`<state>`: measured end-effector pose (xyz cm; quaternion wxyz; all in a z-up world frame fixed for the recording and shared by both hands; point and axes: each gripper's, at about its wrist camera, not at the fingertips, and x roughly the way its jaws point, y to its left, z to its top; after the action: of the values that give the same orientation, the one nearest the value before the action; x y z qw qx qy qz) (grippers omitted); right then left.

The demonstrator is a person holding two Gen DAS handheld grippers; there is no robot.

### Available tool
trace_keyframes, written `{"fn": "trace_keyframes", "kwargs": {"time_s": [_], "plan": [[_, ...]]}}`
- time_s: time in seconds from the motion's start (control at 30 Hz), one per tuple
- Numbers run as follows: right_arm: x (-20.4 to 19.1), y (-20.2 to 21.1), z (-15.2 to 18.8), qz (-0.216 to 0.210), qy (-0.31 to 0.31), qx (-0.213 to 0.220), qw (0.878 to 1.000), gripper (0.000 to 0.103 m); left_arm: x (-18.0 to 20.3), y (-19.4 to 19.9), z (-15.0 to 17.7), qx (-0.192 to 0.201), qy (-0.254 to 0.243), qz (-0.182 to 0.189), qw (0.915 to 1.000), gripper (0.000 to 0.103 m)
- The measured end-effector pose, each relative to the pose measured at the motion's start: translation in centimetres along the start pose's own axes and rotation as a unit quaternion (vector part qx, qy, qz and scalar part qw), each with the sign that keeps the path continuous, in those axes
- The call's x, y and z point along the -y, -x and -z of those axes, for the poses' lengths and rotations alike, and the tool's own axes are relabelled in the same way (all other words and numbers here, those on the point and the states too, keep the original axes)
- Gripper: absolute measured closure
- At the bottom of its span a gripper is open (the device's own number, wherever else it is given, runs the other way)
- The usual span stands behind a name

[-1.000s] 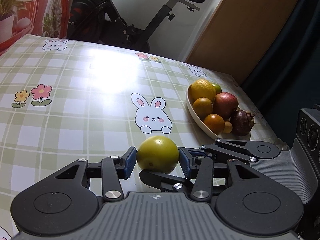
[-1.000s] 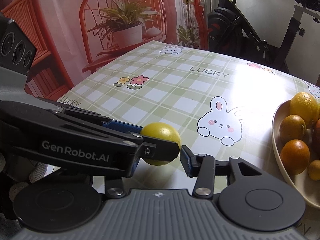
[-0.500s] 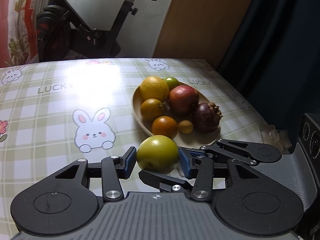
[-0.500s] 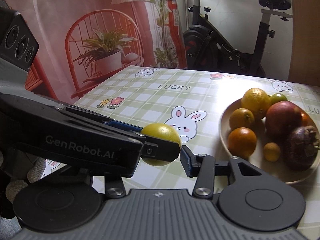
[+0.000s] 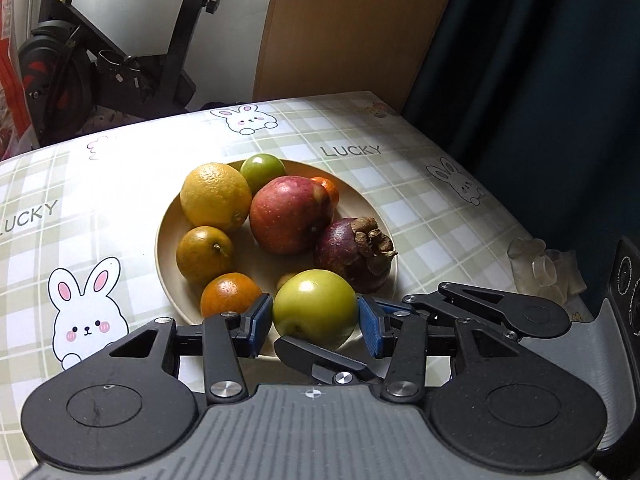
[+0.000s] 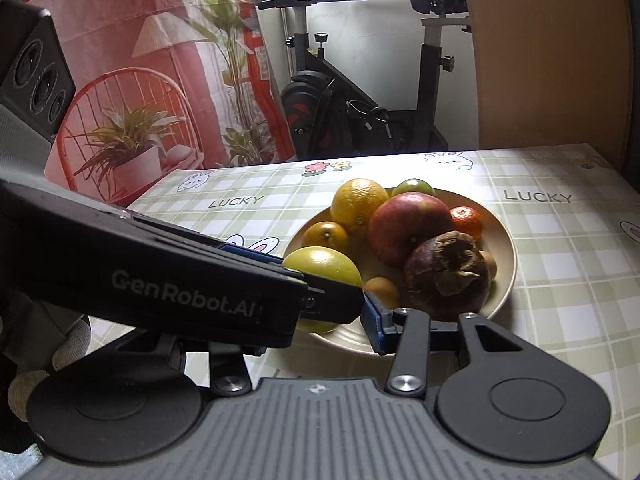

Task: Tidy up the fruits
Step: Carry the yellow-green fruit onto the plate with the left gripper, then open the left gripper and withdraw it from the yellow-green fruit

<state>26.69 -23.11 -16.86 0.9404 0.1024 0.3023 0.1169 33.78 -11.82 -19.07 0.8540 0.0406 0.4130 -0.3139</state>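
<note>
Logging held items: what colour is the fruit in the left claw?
Yellow-green, with a glossy skin; the fruit shows best in the left wrist view.

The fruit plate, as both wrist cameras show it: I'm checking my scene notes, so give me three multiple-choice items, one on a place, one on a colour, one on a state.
1. Where is the mangosteen?
A. on the plate
B. on the bare tablecloth
C. in a gripper

2. What colour is the fruit held by the left gripper?
A. red
B. yellow-green
C. purple

3. How does the left gripper stand?
A. wide open, nothing in it
B. shut on the green fruit
C. lying flat on the table

Answers: 1 A, it lies on the plate beside the red apple; 2 B, its skin is yellow-green; 3 B, both blue pads press its sides.
</note>
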Motion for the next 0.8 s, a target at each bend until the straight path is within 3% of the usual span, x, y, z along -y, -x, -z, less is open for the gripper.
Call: {"fn": "trace_keyframes", "kwargs": {"time_s": [0.8], "plan": [[1.6,-2.1,0.3,0.029,-0.007,-0.034,0.999,0.056,-0.3,-2.2,-0.4,-0.018,0.007,-0.004,0.9998,0.054]]}}
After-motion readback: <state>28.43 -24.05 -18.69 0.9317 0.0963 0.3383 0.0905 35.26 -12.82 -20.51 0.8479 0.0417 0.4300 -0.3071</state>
